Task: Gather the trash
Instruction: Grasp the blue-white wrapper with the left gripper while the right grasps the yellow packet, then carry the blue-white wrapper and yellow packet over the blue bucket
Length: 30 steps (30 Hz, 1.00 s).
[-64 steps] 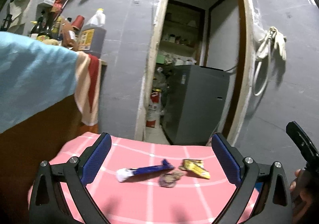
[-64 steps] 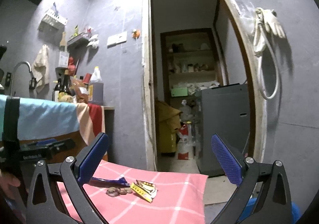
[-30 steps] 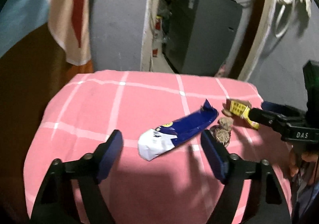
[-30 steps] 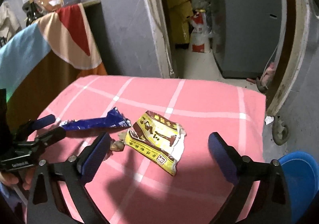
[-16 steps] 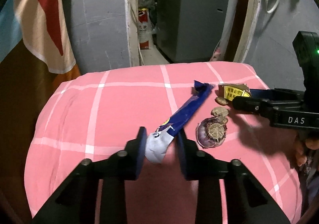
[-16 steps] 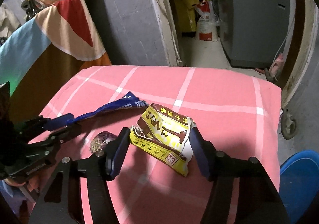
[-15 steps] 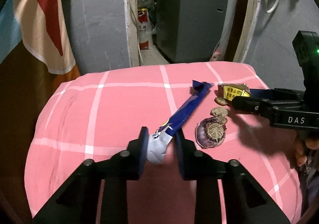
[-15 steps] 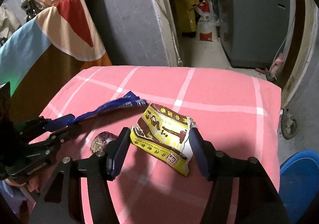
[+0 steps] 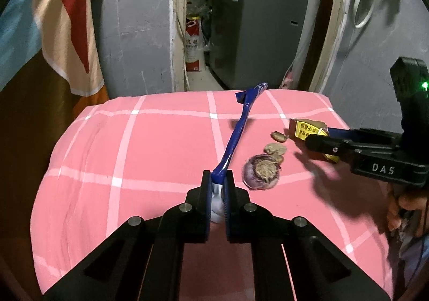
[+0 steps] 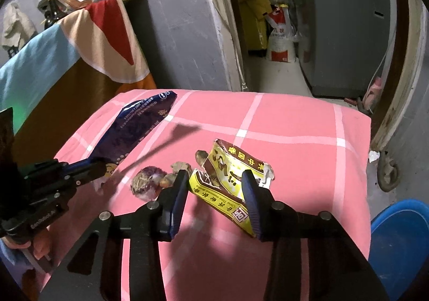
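Pink checked cloth (image 9: 150, 145) fills mid-frame in both views, with a blue bin (image 10: 402, 234) at lower right of the right wrist view. Left gripper (image 9: 217, 180) pinches the white end of the blue wrapper (image 9: 236, 134), lifted off the cloth; risk: the thin tail slips out. Right gripper (image 10: 214, 183) straddles the yellow wrapper (image 10: 230, 167), jaws part-closed and not clearly gripping; it may crumple and skid, scattering the shell scraps (image 10: 150, 179) just beside it.

Blue bin (image 10: 402, 242) cut off by frame edge; wrapper print (image 10: 230, 167) unreadable.
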Motion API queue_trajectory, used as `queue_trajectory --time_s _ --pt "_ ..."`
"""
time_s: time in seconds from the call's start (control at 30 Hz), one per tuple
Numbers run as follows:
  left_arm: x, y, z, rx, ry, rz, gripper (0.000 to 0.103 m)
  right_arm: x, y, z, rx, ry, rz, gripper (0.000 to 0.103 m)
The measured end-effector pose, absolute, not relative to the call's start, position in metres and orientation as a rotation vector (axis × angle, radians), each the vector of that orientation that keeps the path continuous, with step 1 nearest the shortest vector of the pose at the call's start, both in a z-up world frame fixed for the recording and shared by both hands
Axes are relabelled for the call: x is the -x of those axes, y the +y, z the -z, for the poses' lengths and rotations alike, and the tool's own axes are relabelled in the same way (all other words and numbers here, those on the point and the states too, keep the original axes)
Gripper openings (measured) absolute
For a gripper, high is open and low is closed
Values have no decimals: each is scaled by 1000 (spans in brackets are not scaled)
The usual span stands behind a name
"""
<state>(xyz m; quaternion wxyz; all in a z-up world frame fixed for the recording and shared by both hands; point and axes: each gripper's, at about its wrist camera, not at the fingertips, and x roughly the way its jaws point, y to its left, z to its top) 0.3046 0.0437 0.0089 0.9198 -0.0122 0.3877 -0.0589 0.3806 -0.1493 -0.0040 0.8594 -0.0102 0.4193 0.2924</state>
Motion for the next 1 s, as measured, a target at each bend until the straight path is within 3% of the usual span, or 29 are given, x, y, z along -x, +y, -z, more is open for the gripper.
queue_trajectory --time_s 0.43,1.0 --pt "-264 24 -31 136 664 143 6 -327 -181 -14 3 664 -610 23" --pt "-229 -57 -93 203 371 303 6 -224 -265 -90 -17 115 -432 23"
